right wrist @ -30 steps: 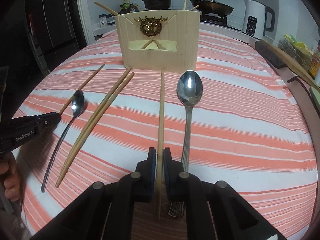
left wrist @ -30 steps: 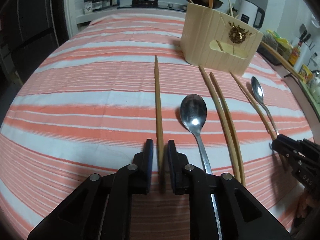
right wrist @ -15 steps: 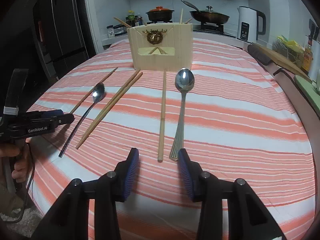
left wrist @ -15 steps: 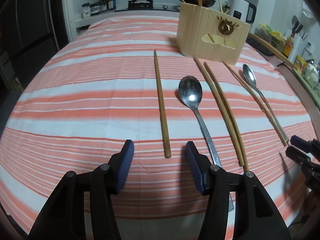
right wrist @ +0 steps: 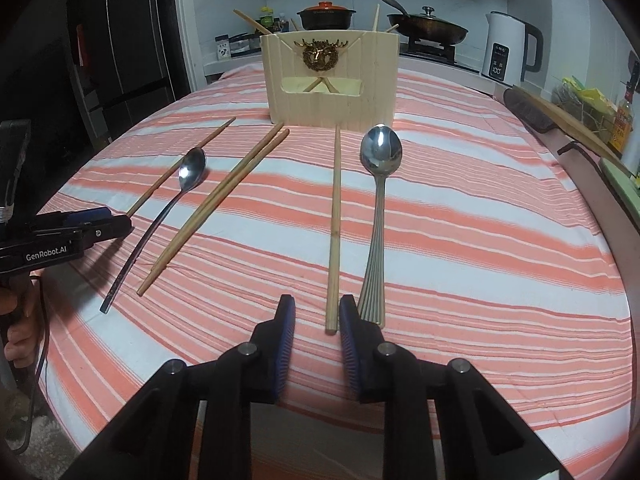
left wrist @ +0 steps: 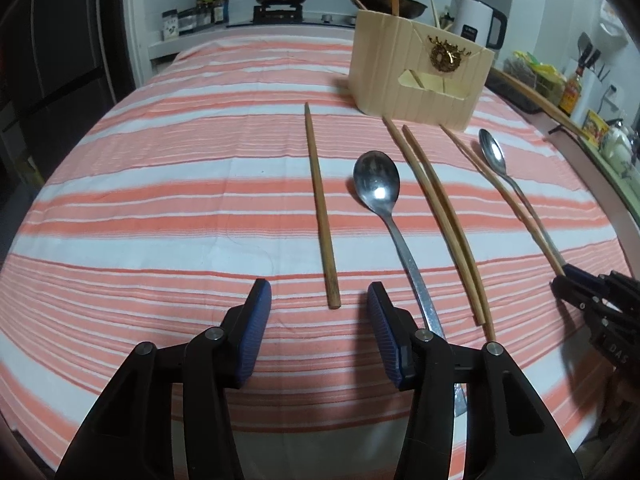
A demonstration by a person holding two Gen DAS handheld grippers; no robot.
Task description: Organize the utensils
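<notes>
A cream wooden utensil holder point(left wrist: 418, 74) point(right wrist: 332, 80) stands on the striped cloth with a few chopsticks in it. In the left wrist view a single chopstick point(left wrist: 320, 204) lies in front of my open left gripper point(left wrist: 318, 300), with a large spoon point(left wrist: 380, 192), a chopstick pair point(left wrist: 438, 216), another chopstick and a small spoon point(left wrist: 496, 160) to its right. In the right wrist view my open right gripper point(right wrist: 316, 316) sits just left of the end of a chopstick point(right wrist: 335, 216), beside a ridged-handle spoon point(right wrist: 378, 200). A chopstick pair point(right wrist: 224, 200) and a small spoon point(right wrist: 180, 188) lie further left.
The other gripper shows at the right edge of the left wrist view point(left wrist: 600, 300) and at the left edge of the right wrist view point(right wrist: 60, 236). A stove with pots, a white kettle point(right wrist: 508, 50) and counter clutter stand behind the table.
Both grippers were shut on a chopstick one second ago. Both have opened, let the chopsticks lie on the cloth and drawn back a little.
</notes>
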